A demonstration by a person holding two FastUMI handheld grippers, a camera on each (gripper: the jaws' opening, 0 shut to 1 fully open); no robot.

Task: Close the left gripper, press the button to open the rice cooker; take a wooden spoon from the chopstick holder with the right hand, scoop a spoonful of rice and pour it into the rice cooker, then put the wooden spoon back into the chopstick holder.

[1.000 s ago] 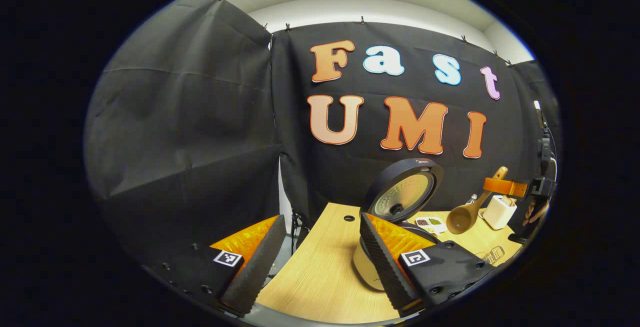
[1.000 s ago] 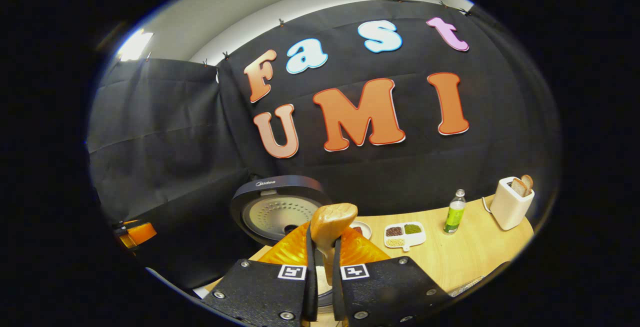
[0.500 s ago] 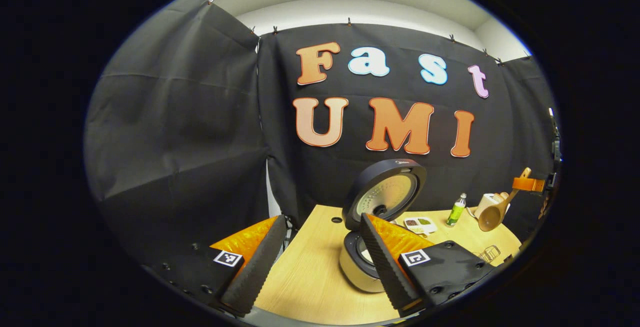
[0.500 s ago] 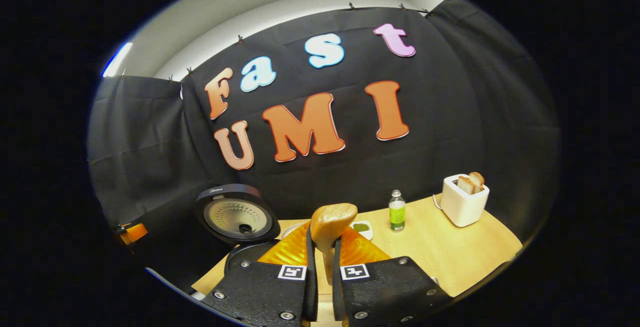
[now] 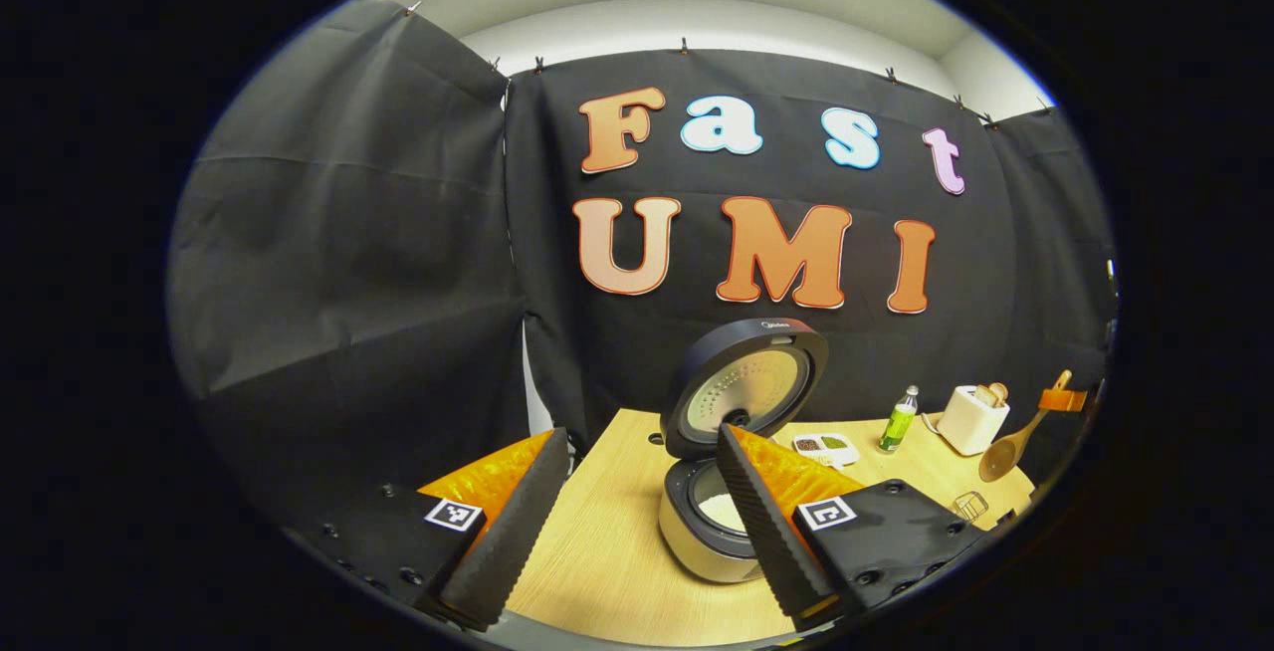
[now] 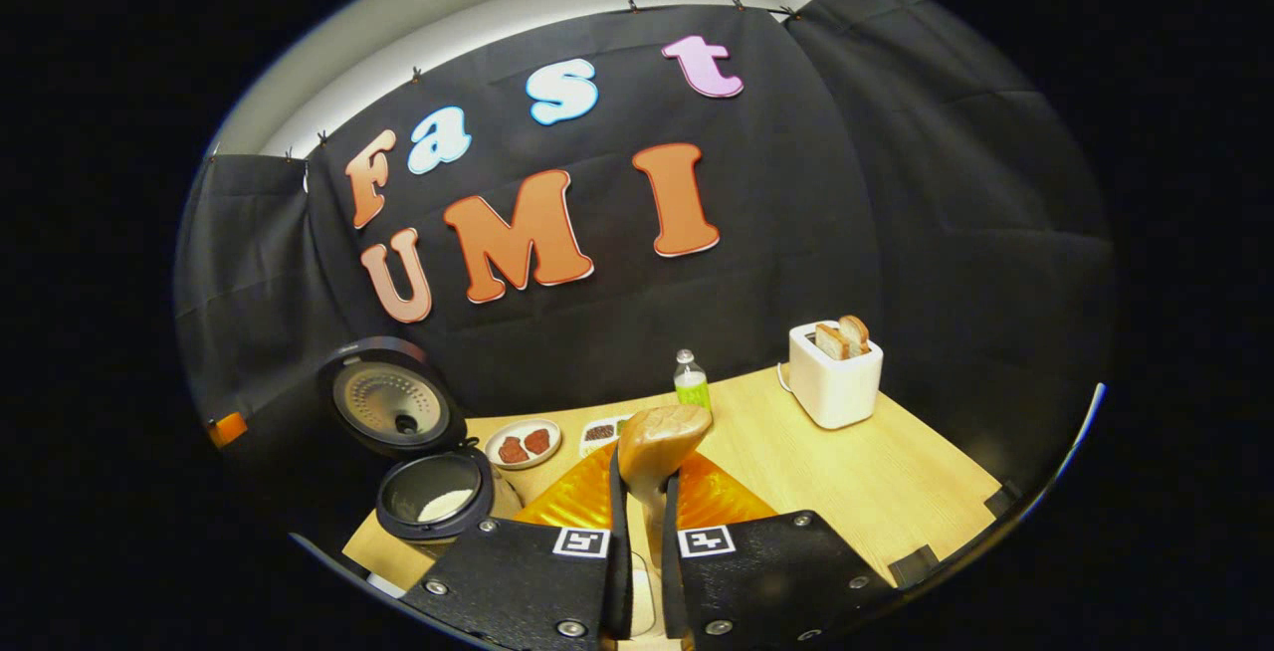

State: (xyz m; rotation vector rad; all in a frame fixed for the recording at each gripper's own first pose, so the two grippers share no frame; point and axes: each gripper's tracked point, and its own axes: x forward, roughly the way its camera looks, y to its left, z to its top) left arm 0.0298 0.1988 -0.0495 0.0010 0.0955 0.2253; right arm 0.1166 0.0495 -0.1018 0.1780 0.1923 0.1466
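Booth: black cloth walls stand around a wood table.
Spoon: the spoon has its handle pinched between the right gripper fingers, which are pressed on it. In the left gripper view the spoon hangs bowl down, far right, past the toaster.
Cooker: the cooker has its lid up, and white rice lies inside the pot.
Left gripper: the left gripper has its fingers spread wide, holding nothing, near the cooker.
Holder: I cannot tell where the holder is.
Risk: the spoon may slip or twist if the pinch is weak. It may miss the holder or tip it if it goes down crooked.
Other dishes: a plate holds two dark red pieces. A tray holds beans. The toaster holds bread. A bottle stands near.
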